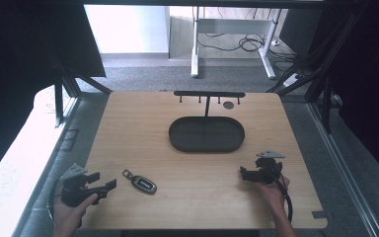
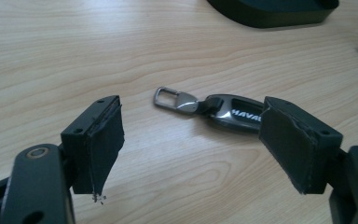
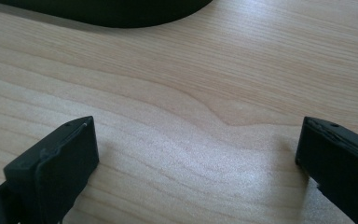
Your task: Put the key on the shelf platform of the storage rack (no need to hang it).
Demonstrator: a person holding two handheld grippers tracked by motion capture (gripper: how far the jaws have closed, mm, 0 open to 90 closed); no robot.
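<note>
Lying flat on the wooden table (image 1: 192, 173), the car key fob (image 1: 143, 184) sits just ahead of the left gripper (image 1: 103, 185), whose jaws stand wide apart and hold nothing. In the left gripper view the fob (image 2: 233, 113) rests between and a little beyond the two pads, its metal clip (image 2: 170, 99) pointing away to the left. The step in hand looks like the approach to a pick-up. The right gripper (image 1: 243, 174) hovers well apart, near the dark oval tray (image 1: 206, 135), its jaws also spread and empty. Next, the left gripper likely needs to advance and lower until the pads bracket the fob's body, then close.
</note>
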